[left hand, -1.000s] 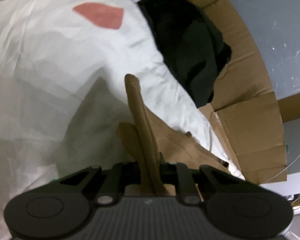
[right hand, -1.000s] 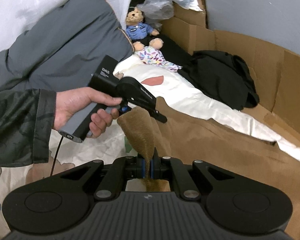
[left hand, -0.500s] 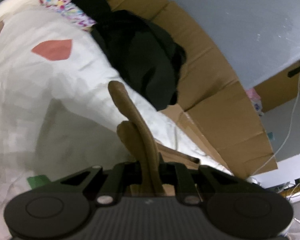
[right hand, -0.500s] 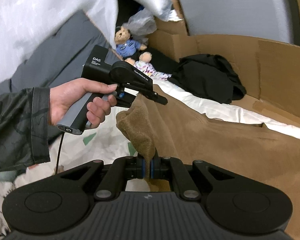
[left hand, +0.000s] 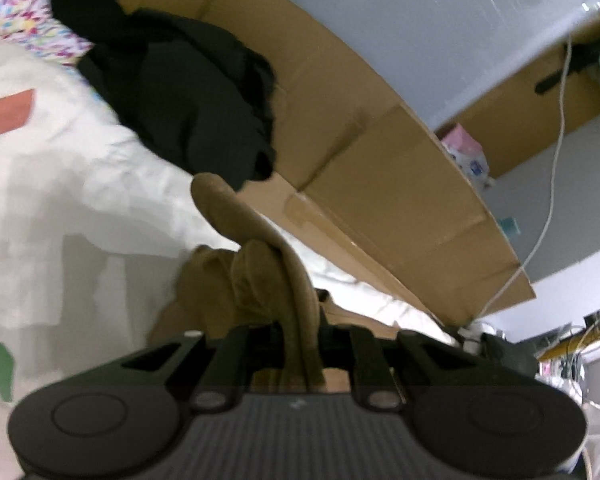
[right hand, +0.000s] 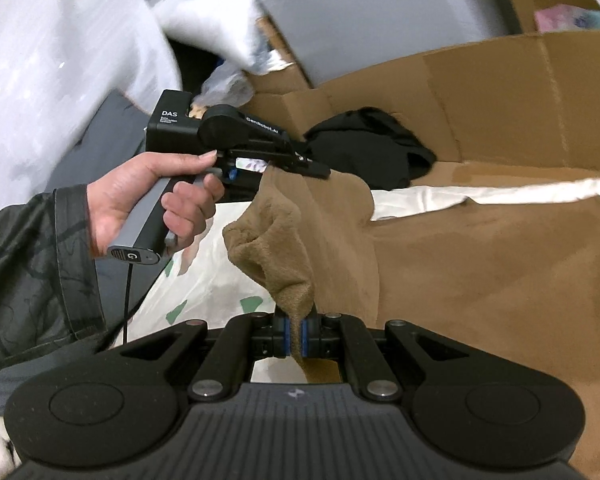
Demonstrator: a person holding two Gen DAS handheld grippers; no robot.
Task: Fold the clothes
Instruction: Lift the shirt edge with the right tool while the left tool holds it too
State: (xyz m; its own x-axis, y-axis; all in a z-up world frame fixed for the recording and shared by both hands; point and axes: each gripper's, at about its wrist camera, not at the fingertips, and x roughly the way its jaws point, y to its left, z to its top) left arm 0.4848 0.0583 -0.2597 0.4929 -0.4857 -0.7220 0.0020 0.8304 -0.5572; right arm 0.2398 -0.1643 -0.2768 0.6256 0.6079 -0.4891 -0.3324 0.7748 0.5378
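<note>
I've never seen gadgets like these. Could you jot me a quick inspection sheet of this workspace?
Surface: white sheet with coloured patches.
Job's things: brown fleece garment, one edge lifted.
Clutter: black garment; doll in a patterned dress.
Grippers: left gripper and right gripper, both shut on the fleece.
Cables: white cable; black cord from the left handle.
Surroundings: cardboard, grey wall.
</note>
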